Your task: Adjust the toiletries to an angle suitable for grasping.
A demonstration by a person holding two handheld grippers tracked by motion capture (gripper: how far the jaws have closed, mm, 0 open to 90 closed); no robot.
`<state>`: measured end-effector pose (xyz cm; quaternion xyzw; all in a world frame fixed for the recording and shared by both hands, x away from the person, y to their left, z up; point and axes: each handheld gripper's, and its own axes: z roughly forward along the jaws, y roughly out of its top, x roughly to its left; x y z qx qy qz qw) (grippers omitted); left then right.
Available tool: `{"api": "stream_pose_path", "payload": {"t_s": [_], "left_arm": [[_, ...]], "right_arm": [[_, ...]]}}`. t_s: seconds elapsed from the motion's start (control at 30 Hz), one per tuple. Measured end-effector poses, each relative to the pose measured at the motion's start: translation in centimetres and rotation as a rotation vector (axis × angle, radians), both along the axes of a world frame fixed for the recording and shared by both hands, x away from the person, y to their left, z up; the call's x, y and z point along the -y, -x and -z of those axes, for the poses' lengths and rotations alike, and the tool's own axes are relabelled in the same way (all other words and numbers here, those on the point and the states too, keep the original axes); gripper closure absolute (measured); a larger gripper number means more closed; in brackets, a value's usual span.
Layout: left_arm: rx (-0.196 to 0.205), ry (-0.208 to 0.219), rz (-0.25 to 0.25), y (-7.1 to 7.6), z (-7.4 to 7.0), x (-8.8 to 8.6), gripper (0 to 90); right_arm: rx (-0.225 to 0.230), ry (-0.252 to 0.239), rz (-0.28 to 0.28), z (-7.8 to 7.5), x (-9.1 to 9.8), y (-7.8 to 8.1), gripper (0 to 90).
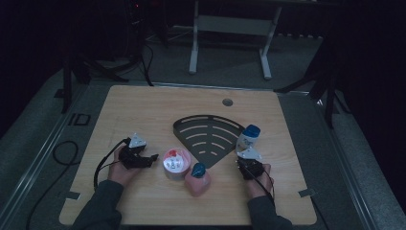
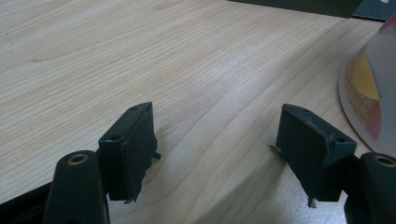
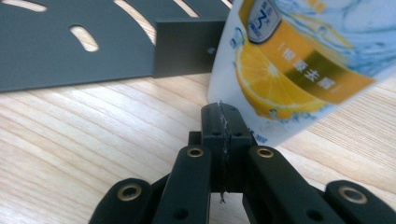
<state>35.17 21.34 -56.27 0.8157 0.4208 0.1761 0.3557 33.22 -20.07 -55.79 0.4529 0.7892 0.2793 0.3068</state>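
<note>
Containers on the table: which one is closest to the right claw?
The white bottle with the blue cap and lemon label, just ahead of the shut right claw.

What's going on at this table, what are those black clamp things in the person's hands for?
A person at a wooden table holds a two-jaw gripper in each hand. The right gripper, jaws shut on nothing, sits just in front of a white bottle with a blue cap and lemon label, beside a dark slotted fan-shaped rack. The left gripper rests open near a round white tub. A pink bottle with a teal cap stands untouched.
</note>
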Motion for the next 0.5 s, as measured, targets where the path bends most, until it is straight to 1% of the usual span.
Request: {"api": "stream_pose_path", "payload": {"t_s": [0.23,0.5], "left_arm": [[0.0,0.0,-0.001,0.0,0.0,0.0,28.3],[0.0,0.0,0.0,0.0,0.0,0.0,28.3]], "right_arm": [[-0.004,0.007,-0.003,-0.1,0.7,-0.4,89.9],[-0.005,-0.02,-0.006,0.0,1.4,-0.9,89.9]]}}
